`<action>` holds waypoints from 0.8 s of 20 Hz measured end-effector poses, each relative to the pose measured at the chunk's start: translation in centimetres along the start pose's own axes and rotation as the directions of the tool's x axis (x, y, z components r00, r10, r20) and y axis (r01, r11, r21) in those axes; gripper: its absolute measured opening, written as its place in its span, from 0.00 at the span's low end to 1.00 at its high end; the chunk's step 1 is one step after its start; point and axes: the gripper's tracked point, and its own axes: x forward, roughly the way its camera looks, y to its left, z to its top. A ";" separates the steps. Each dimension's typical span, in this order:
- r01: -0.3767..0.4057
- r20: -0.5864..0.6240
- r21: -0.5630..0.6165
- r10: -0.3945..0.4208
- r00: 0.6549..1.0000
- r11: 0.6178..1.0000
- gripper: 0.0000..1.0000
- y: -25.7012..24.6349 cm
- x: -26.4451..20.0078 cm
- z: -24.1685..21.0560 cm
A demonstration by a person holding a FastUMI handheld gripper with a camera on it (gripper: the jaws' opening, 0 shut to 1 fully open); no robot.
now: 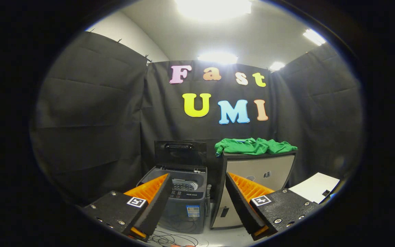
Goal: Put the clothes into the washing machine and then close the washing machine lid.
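A small grey top-loading washing machine (185,197) stands on the floor beyond my left finger, its dark lid (180,154) raised upright and the drum open. To its right, a green garment (254,146) lies crumpled on top of a pale cabinet (264,173). My gripper (197,180) is open, well short of both, with nothing between its fingers. The gap between the fingers frames the washer's right side and the cabinet's left edge.
Black cloth walls close the booth on three sides. Thin cables (175,236) lie on the pale floor in front of the washer. A white flat sheet or board (315,187) lies to the right of the cabinet, behind my right finger.
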 end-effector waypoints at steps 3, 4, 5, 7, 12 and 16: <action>0.020 -0.016 0.006 -0.020 1.000 1.000 0.96 0.3 0.3 0.1; 0.026 -0.019 0.012 -0.025 0.999 1.000 0.96 0.5 0.5 0.2; 0.036 -0.025 0.015 -0.035 0.999 0.999 0.96 0.5 0.7 0.3; 0.062 -0.039 0.019 -0.061 0.997 0.998 0.96 0.1 1.2 0.5; 0.133 -0.056 0.037 -0.131 0.990 0.990 0.96 -2.3 4.6 1.8; 0.179 -0.048 0.054 -0.177 0.983 0.982 0.96 -5.9 8.5 4.5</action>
